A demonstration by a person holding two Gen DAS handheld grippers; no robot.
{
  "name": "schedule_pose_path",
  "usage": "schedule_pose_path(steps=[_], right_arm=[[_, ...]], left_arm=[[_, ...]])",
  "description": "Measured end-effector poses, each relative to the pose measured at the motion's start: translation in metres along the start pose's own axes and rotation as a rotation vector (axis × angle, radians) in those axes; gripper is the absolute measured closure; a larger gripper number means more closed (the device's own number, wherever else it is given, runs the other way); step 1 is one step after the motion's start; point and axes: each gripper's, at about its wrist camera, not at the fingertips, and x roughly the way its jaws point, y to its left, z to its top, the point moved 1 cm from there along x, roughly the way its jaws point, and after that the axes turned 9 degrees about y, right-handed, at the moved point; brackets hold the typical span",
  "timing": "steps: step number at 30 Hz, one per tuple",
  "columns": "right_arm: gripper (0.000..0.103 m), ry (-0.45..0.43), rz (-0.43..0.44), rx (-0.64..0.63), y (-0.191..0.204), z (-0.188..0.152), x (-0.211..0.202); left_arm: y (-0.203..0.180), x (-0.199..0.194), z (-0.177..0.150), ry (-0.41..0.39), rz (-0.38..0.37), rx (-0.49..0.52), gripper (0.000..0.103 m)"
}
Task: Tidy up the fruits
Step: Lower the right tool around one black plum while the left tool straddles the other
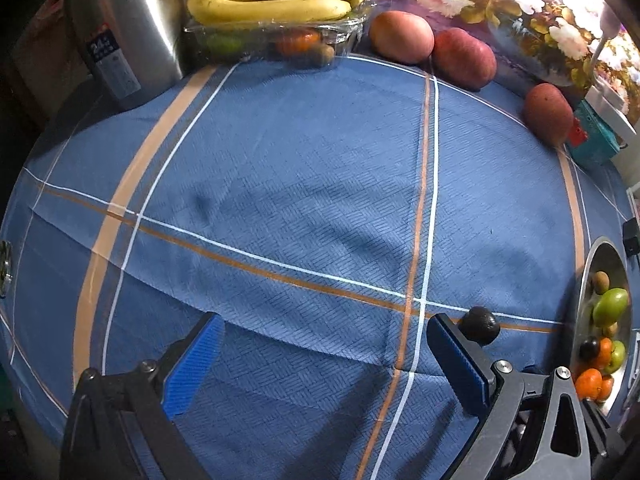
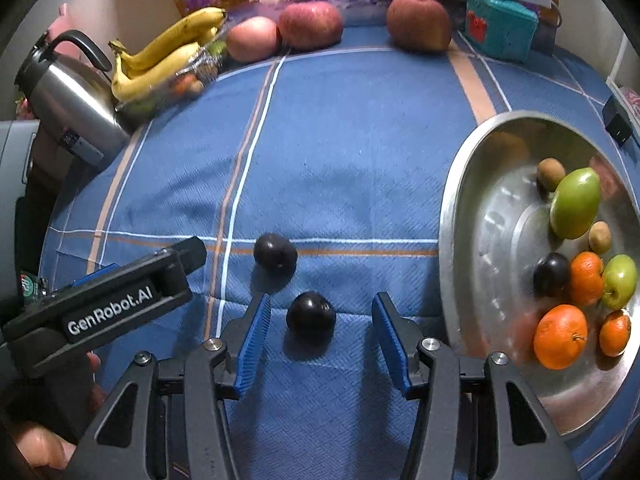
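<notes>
Plum [image 2: 311,317] lies on the blue checked cloth [image 2: 340,152] of the worktop, between the blue pads of the right claw [image 2: 320,316], which stand apart on either side of it with gaps showing, so nothing is gripped. Just beyond the claw's left finger lies a second dark plum [image 2: 275,255], apart from the first. Left of the right claw, the left claw [image 2: 176,264] comes in from the side, a hand [image 2: 40,444] under its handle; in its own view the left claw [image 1: 320,344] stands wide open over bare cloth, with one dark plum [image 1: 480,325] just outside its right finger. Right of the right claw sits a steel bowl [image 2: 480,208] holding oranges [image 2: 560,337], green apples [image 2: 575,203], kiwis [image 2: 550,173] and another dark plum [image 2: 552,274]. Farther ahead and left stand a steel kettle [image 2: 68,108] and a clear tray [image 2: 160,96] with bananas [image 2: 168,52] on top. Farthest ahead, three red apples [image 2: 418,22] lie in a row along the cloth's far edge, with a teal box [image 2: 500,28] to their right.
</notes>
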Motion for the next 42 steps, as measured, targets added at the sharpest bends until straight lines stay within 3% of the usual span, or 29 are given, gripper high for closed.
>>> schedule_pose_path(steps=[10, 15, 26, 36, 42], right_arm=[[0.059, 0.035, -0.04, -0.041, 0.01, 0.002, 0.011], [0.074, 0.039, -0.021, -0.045, 0.014, 0.003, 0.012], [0.076, -0.021, 0.019, -0.027, 0.013, 0.004, -0.009], [0.076, -0.095, -0.007, 0.081, -0.025, 0.001, -0.038], [0.076, -0.118, 0.016, 0.136, -0.039, 0.001, -0.046]], left_arm=[[0.003, 0.0, 0.004, 0.001, -0.023, -0.001, 0.001], [0.001, -0.005, 0.004, -0.003, -0.038, -0.001, 0.001], [-0.003, -0.018, 0.006, -0.035, -0.107, 0.005, 0.002], [-0.033, -0.014, 0.003, -0.008, -0.206, 0.086, 0.02], [-0.051, -0.013, 0.0, 0.005, -0.236, 0.132, 0.043]])
